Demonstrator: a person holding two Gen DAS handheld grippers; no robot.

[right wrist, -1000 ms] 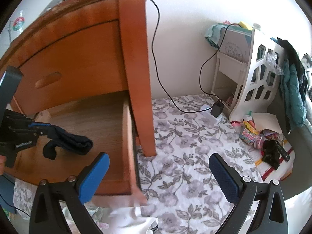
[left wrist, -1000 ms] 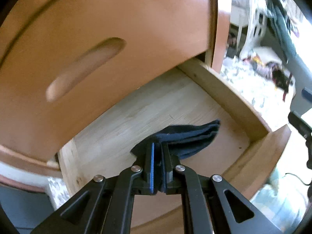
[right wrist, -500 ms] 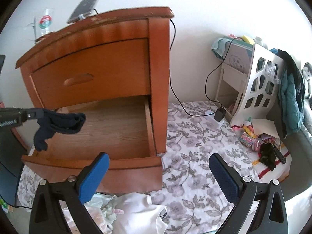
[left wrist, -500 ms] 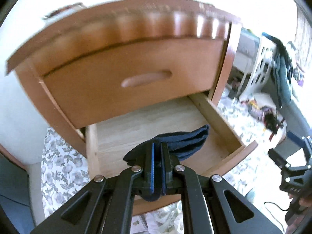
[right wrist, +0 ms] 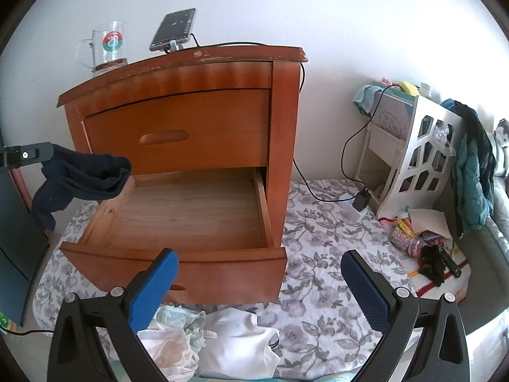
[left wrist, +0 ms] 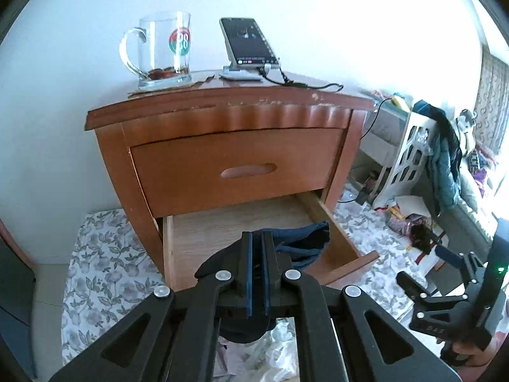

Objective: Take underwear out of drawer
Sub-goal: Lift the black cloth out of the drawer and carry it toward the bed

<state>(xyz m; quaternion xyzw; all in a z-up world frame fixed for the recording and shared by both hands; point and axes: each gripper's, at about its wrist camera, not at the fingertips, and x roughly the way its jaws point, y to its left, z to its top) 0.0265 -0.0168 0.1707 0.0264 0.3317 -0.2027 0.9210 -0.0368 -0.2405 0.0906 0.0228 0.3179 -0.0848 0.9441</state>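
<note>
My left gripper (left wrist: 257, 238) is shut on dark navy underwear (left wrist: 305, 238), which hangs in the air in front of the wooden nightstand. From the right wrist view the same garment (right wrist: 82, 178) droops from the left gripper (right wrist: 47, 152) at the left, up above the open bottom drawer (right wrist: 178, 258). The drawer's wooden floor (right wrist: 191, 210) lies bare. My right gripper (right wrist: 257, 270) stands wide open in front of the drawer, nothing between its blue pads (right wrist: 156, 283). It also shows in the left wrist view, the right gripper (left wrist: 423, 270) at the lower right.
A glass mug (left wrist: 159, 54) and a phone on a stand (left wrist: 248, 44) with a cable sit on the nightstand top. The upper drawer (right wrist: 178, 127) is closed. White and pale garments (right wrist: 206, 340) lie on the flowered mat below. A white rack (right wrist: 416, 159) with a teal jacket stands right.
Both grippers pulled back and rose away from the nightstand. The left one carried the navy underwear up out of the drawer. The right jaws stayed open.
</note>
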